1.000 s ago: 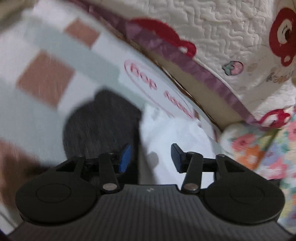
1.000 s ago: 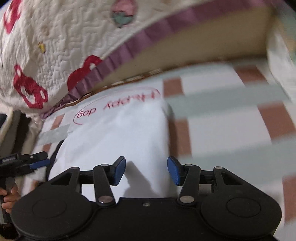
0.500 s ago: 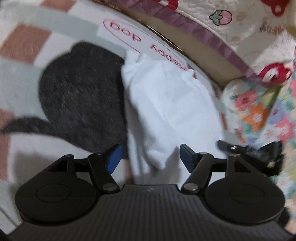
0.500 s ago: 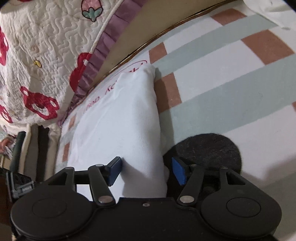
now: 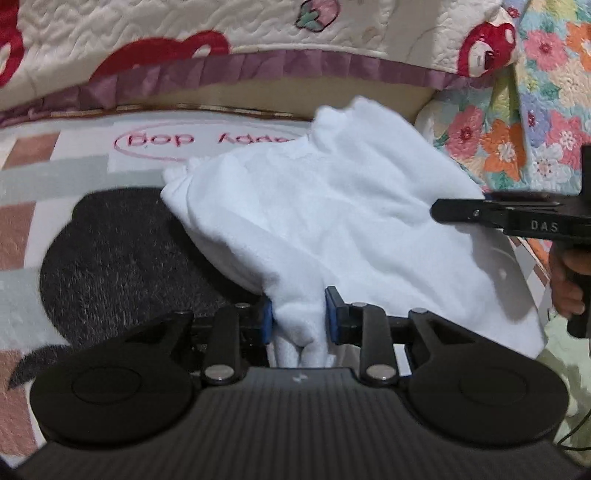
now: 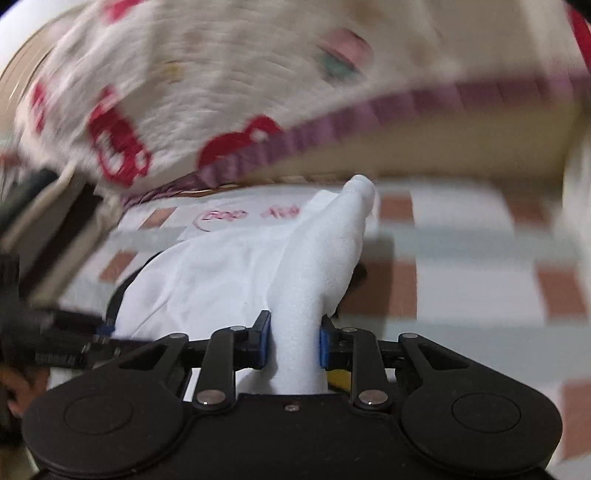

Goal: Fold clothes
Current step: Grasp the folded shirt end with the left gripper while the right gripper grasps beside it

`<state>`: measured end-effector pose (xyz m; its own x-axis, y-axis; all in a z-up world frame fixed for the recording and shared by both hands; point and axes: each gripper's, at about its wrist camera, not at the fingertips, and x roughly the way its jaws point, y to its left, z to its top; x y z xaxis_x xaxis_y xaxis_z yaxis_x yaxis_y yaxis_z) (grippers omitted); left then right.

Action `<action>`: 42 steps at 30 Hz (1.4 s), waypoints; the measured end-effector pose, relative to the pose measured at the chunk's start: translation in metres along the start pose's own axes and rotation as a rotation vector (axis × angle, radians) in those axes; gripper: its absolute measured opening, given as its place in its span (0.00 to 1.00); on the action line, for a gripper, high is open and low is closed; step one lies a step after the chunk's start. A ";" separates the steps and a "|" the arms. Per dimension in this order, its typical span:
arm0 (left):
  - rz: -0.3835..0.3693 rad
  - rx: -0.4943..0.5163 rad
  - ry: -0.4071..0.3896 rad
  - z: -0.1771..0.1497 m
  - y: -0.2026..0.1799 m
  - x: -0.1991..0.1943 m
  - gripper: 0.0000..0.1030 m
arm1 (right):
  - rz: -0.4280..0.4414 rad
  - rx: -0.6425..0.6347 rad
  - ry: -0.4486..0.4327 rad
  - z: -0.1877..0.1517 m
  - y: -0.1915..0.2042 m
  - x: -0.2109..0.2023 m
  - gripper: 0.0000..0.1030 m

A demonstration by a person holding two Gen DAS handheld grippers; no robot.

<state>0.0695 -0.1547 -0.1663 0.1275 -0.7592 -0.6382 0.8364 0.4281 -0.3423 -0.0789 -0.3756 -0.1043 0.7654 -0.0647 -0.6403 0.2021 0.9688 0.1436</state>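
White cloth (image 5: 332, 221) is bunching between both pinching grippers, left gripper (image 5: 298, 317) and right gripper (image 6: 291, 341), so I am lifting it off the rug (image 5: 55, 173).

Probably a home bedroom: a quilted bedspread (image 5: 221, 22) overhangs a checked rug (image 5: 55, 166), floral bedding (image 5: 535, 92) beside it.

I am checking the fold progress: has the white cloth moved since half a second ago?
Yes. The white cloth is now gripped and lifted, covering more of the pink writing on the mat.
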 end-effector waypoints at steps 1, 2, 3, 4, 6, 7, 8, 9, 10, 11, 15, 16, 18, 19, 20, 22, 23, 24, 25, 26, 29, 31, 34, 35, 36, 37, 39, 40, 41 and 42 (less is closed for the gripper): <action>-0.024 -0.031 -0.007 0.001 0.002 -0.001 0.25 | -0.004 -0.038 -0.003 0.003 0.006 -0.002 0.28; -0.055 -0.084 -0.007 0.002 0.008 -0.001 0.25 | -0.003 -0.067 -0.003 0.006 0.011 -0.004 0.28; -0.085 -0.152 0.000 0.000 0.018 -0.001 0.25 | -0.001 -0.076 0.003 0.008 0.012 -0.003 0.28; -0.116 -0.217 0.007 -0.001 0.027 -0.001 0.26 | 0.001 -0.056 0.013 0.008 0.008 -0.001 0.28; -0.150 -0.282 0.033 -0.002 0.039 0.006 0.29 | 0.002 0.005 0.032 0.007 -0.005 0.005 0.29; -0.153 -0.306 0.045 -0.004 0.044 0.008 0.31 | 0.007 0.043 0.040 0.005 -0.012 0.008 0.29; -0.155 -0.323 0.055 -0.005 0.047 0.010 0.32 | 0.016 0.082 0.043 0.002 -0.018 0.009 0.30; -0.152 -0.327 0.062 -0.007 0.047 0.013 0.36 | 0.029 0.120 0.042 -0.001 -0.024 0.008 0.30; -0.151 -0.331 0.068 -0.008 0.046 0.015 0.39 | 0.039 0.143 0.041 -0.003 -0.027 0.006 0.30; -0.153 -0.328 0.068 -0.008 0.045 0.019 0.41 | 0.046 0.158 0.040 -0.004 -0.028 0.005 0.32; -0.153 -0.315 0.061 -0.006 0.042 0.029 0.41 | 0.055 0.201 0.050 -0.011 -0.034 0.006 0.34; -0.150 -0.309 0.058 -0.005 0.041 0.030 0.37 | 0.055 0.214 0.061 -0.013 -0.037 0.008 0.35; -0.121 -0.244 0.046 -0.003 0.034 0.029 0.29 | 0.057 0.246 0.089 -0.018 -0.043 0.012 0.43; -0.104 -0.200 0.037 -0.002 0.029 0.027 0.28 | 0.063 0.270 0.106 -0.021 -0.047 0.015 0.45; -0.071 -0.135 0.032 -0.001 0.019 0.026 0.26 | 0.083 0.304 0.122 -0.025 -0.052 0.020 0.49; -0.020 -0.019 0.011 0.001 0.000 0.021 0.25 | 0.142 0.384 0.127 -0.036 -0.064 0.028 0.49; -0.001 0.033 -0.004 0.002 -0.009 0.017 0.25 | 0.161 0.419 0.103 -0.041 -0.068 0.027 0.49; 0.019 0.085 -0.019 0.002 -0.018 0.014 0.25 | 0.171 0.448 0.080 -0.046 -0.071 0.024 0.41; 0.038 0.137 -0.034 0.002 -0.027 0.011 0.25 | 0.180 0.477 0.057 -0.050 -0.074 0.022 0.34; 0.055 0.183 -0.048 0.002 -0.035 0.008 0.24 | 0.190 0.506 0.034 -0.054 -0.076 0.019 0.29; 0.032 0.112 -0.063 0.007 -0.022 -0.006 0.24 | 0.187 0.387 -0.019 -0.042 -0.053 -0.002 0.27; 0.017 0.064 -0.072 0.010 -0.013 -0.014 0.24 | 0.180 0.289 -0.040 -0.030 -0.033 -0.015 0.27; -0.040 -0.103 -0.032 0.011 0.015 -0.013 0.24 | 0.159 0.218 -0.019 -0.023 -0.019 -0.013 0.28; -0.061 -0.164 -0.010 0.008 0.026 -0.009 0.24 | 0.151 0.207 -0.005 -0.023 -0.019 -0.007 0.29; -0.070 -0.198 0.006 0.006 0.031 -0.005 0.24 | 0.148 0.213 0.004 -0.026 -0.020 -0.002 0.29; -0.079 -0.229 0.022 0.004 0.036 -0.001 0.24 | 0.156 0.245 0.011 -0.030 -0.023 0.003 0.30; -0.078 -0.238 0.030 0.003 0.038 0.002 0.25 | 0.170 0.321 0.003 -0.038 -0.032 0.005 0.32; -0.078 -0.243 0.035 0.002 0.038 0.003 0.25 | 0.177 0.354 0.001 -0.040 -0.036 0.006 0.32; -0.078 -0.248 0.039 0.002 0.039 0.004 0.25 | 0.179 0.371 0.007 -0.041 -0.041 0.007 0.32; -0.077 -0.252 0.043 0.002 0.040 0.005 0.26 | 0.174 0.370 0.026 -0.042 -0.043 0.009 0.34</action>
<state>0.1044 -0.1425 -0.1820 0.0411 -0.7752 -0.6304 0.6829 0.4823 -0.5486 -0.1064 -0.4077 -0.1474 0.7928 0.1030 -0.6007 0.2811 0.8127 0.5103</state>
